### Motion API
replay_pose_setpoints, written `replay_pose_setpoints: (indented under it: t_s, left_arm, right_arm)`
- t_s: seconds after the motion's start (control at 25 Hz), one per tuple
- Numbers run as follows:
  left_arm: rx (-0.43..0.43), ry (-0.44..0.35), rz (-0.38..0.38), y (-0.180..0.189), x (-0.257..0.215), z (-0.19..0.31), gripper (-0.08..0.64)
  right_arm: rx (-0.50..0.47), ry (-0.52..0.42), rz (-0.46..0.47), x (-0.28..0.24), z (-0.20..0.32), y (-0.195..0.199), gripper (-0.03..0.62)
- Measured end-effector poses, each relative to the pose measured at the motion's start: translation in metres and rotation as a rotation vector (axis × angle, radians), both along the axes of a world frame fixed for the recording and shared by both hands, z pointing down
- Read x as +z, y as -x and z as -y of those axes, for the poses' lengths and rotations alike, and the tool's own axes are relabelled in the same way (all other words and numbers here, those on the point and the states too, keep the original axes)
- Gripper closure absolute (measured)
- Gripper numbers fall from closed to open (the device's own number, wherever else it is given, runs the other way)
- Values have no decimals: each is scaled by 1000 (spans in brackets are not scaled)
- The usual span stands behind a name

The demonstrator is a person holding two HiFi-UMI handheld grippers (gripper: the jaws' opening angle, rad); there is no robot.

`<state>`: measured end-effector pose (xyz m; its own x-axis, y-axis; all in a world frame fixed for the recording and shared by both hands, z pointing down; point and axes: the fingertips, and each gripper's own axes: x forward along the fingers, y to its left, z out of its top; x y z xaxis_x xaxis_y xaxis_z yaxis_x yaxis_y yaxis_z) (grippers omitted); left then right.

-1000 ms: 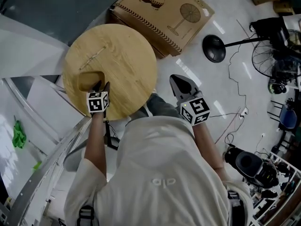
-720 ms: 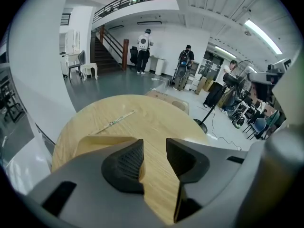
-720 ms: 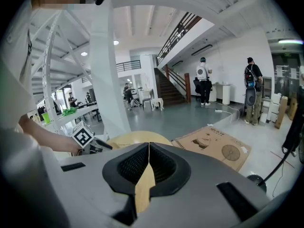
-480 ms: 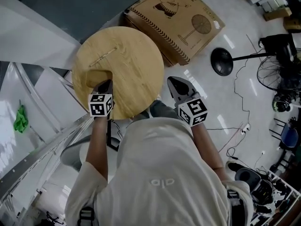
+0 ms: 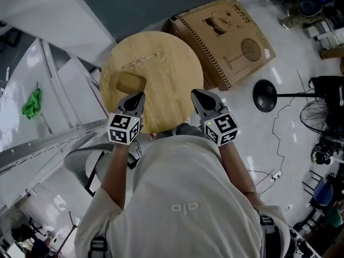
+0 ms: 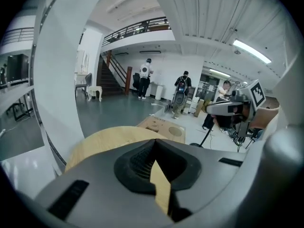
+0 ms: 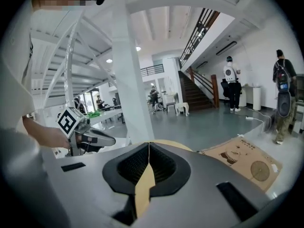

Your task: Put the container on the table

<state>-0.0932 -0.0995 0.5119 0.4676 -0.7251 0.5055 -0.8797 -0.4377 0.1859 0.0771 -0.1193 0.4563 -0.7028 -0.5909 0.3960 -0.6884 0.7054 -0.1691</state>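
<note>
A small wooden container (image 5: 129, 82), the same pale wood as the round table (image 5: 166, 69), rests on the tabletop near its left edge. My left gripper (image 5: 137, 97) hangs just short of it on the near side, shut and holding nothing. My right gripper (image 5: 198, 94) is over the table's near right edge, also shut and empty. In the left gripper view the jaws (image 6: 153, 146) meet over the tabletop (image 6: 104, 139), and the right gripper (image 6: 232, 108) shows at the right. In the right gripper view the jaws (image 7: 148, 148) are pressed together, with the left gripper (image 7: 90, 137) off to the left.
A flat cardboard box (image 5: 226, 36) printed with a fan lies on the floor beyond the table. A black fan base (image 5: 264, 95) with its pole stands to the right. White beams and a metal frame (image 5: 59, 138) crowd the left side. People stand far off near stairs (image 6: 145, 80).
My left gripper has let go of the container, shut its jaws, and drawn back and upward. The container stays on the table. My right gripper has shifted slightly.
</note>
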Motion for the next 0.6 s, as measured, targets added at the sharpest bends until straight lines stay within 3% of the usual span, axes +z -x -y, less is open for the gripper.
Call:
replay_pose_setpoints:
  t_s: [0.6]
  left_arm:
    - [-173,-180,-4,38,-90,-57,543]
  right_arm:
    - [-329,-54,76,-47,-20,100,565]
